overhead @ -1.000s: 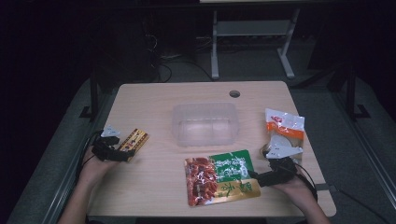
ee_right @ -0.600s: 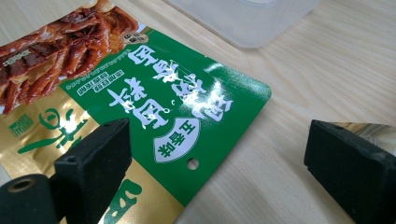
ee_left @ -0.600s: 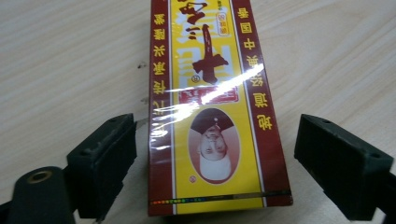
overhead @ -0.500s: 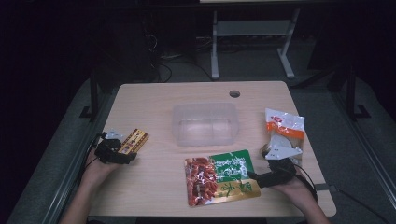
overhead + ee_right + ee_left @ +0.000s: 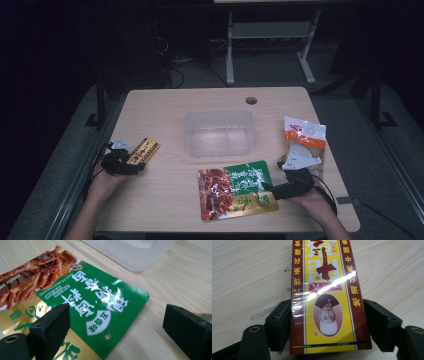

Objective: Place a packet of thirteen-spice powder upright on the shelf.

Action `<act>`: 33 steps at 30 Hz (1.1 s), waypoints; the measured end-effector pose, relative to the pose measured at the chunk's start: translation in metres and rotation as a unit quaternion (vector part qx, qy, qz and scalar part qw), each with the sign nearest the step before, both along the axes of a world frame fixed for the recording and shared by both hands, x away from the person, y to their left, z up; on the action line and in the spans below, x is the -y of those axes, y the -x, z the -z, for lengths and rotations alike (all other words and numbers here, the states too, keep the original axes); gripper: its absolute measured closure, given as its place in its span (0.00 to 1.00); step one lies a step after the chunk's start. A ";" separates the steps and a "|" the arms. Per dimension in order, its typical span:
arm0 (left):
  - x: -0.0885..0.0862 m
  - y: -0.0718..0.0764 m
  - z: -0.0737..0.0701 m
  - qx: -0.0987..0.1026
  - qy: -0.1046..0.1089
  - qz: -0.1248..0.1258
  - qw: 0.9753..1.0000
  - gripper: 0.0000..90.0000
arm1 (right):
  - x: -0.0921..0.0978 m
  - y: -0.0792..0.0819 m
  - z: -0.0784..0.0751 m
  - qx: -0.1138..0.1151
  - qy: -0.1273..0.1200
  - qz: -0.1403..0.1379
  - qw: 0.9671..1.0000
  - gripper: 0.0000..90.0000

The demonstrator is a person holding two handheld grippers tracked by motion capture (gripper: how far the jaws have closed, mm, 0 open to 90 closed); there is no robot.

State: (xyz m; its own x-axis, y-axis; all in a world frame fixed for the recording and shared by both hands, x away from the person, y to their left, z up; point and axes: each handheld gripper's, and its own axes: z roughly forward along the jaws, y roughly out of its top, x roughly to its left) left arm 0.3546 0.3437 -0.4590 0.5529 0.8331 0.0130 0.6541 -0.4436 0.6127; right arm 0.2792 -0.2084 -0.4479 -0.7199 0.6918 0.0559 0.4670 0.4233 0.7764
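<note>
The red-and-yellow box [image 5: 328,297] lies flat on the table [image 5: 165,105] toward its 9 o'clock edge, and your left gripper [image 5: 134,163] has it between the jaws; in the left gripper view one black pad sits against each long side, the left one touching the wrapper, the right one at the edge or a hair off, so you are closed around the box, which rests on the wood; the snack pouch [image 5: 235,192], green and gold with red meat printed on it, lies at the table's 6 o'clock, and your right gripper [image 5: 116,327] stands wide open over its green corner, one jaw above the print, the other out over bare wood, gripping nothing; the clear plastic tub [image 5: 219,132] sits at the centre, just beyond the pouch; the orange-and-white bag [image 5: 304,137] lies at 3 o'clock, near your right hand [image 5: 312,197].
</note>
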 end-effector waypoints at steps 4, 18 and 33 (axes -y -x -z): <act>0.000 0.000 0.000 -0.002 0.001 0.001 1.000 0.34 | -0.003 -0.004 0.000 0.003 -0.002 -0.008 1.000 0.13; 0.001 0.003 -0.008 -0.001 0.030 0.010 0.999 0.36 | -0.001 -0.002 -0.002 -0.006 -0.017 -0.024 1.000 0.15; 0.016 0.021 -0.036 0.032 0.063 0.073 0.995 0.36 | -0.004 0.002 -0.007 -0.028 -0.018 -0.046 0.998 0.16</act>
State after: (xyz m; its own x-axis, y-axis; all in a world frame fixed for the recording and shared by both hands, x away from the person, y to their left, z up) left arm 0.3337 0.3273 -0.4234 0.6690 0.7417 -0.0477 0.5463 -0.4473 0.7081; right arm 0.2770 -0.2047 -0.4413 -0.7757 0.6194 0.1213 0.4700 0.4386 0.7660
